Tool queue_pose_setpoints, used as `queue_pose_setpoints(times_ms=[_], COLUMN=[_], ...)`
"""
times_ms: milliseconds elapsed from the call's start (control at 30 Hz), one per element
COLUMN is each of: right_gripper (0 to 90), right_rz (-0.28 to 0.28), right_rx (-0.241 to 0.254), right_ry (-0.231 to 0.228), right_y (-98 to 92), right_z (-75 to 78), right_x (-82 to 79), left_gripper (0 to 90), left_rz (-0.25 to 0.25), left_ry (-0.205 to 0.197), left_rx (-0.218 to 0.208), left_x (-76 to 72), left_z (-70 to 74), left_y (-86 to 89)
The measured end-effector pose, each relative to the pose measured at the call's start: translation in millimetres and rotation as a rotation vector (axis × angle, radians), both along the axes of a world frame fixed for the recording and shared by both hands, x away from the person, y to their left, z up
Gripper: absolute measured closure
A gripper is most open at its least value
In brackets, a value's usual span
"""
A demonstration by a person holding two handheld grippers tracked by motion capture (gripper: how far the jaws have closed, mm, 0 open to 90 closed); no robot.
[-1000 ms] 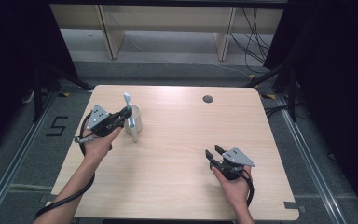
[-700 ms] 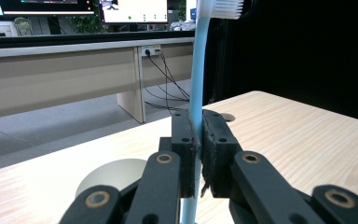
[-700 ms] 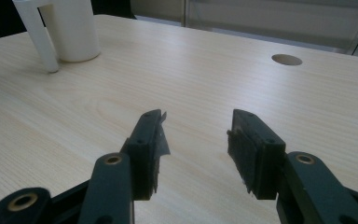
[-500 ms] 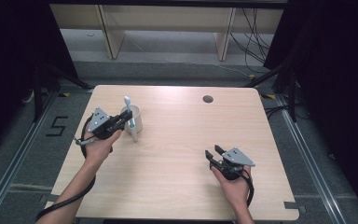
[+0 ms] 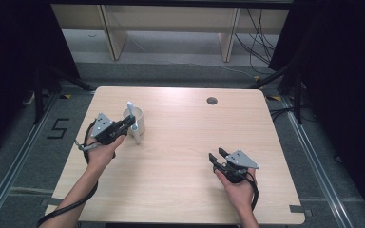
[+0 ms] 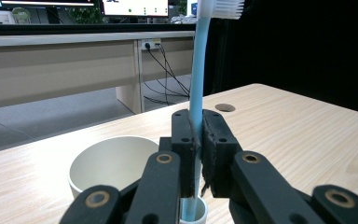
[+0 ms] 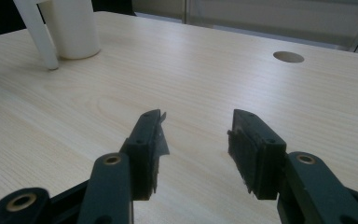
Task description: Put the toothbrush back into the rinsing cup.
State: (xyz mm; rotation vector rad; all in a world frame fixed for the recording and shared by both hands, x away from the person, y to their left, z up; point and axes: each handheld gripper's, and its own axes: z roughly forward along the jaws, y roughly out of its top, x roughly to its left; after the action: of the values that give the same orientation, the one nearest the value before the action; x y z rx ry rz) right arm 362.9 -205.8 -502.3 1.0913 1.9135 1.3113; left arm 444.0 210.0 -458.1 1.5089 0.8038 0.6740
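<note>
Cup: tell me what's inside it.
In the left gripper view the cup's near inner wall looks bare white; its bottom is hidden by the rim. The toothbrush stands outside it, clamped in the left gripper.

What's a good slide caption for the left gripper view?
Left gripper clamps an upright blue toothbrush beside a white cup on the wooden table.

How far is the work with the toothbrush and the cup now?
Done: the left gripper has its jaws shut on the toothbrush, held upright with the bristles on top. In hand: its lower end stands on the table beside the white cup, not inside. Probably left: lifting it into the cup and letting go. The right gripper rests open and empty.
</note>
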Motion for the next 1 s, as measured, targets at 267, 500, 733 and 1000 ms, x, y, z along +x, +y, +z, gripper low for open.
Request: queue_pose_setpoints(times_ms=[267, 500, 733, 1000], right_gripper=[54.0, 54.0, 53.9, 54.0], right_rz=[-0.004, 0.001, -0.004, 0.002], right_rx=[0.011, -0.011, -0.004, 0.018], right_ry=[0.022, 0.019, 0.018, 0.017], right_y=[0.9, 1.0, 0.7, 1.5], right_z=[-0.7, -1.4, -0.7, -2.3], right_x=[-1.2, -0.5, -1.1, -0.1], left_gripper=[83.6, 83.5, 83.5, 83.4], left_rz=[0.003, 0.004, 0.005, 0.006], left_ry=[0.017, 0.024, 0.034, 0.052], left_rx=[0.006, 0.011, 0.016, 0.022], left_x=[-0.5, 0.0, 0.2, 0.3], left_z=[-4.0, -6.8, -8.9, -12.6], left_y=[0.5, 1.2, 1.8, 2.3])
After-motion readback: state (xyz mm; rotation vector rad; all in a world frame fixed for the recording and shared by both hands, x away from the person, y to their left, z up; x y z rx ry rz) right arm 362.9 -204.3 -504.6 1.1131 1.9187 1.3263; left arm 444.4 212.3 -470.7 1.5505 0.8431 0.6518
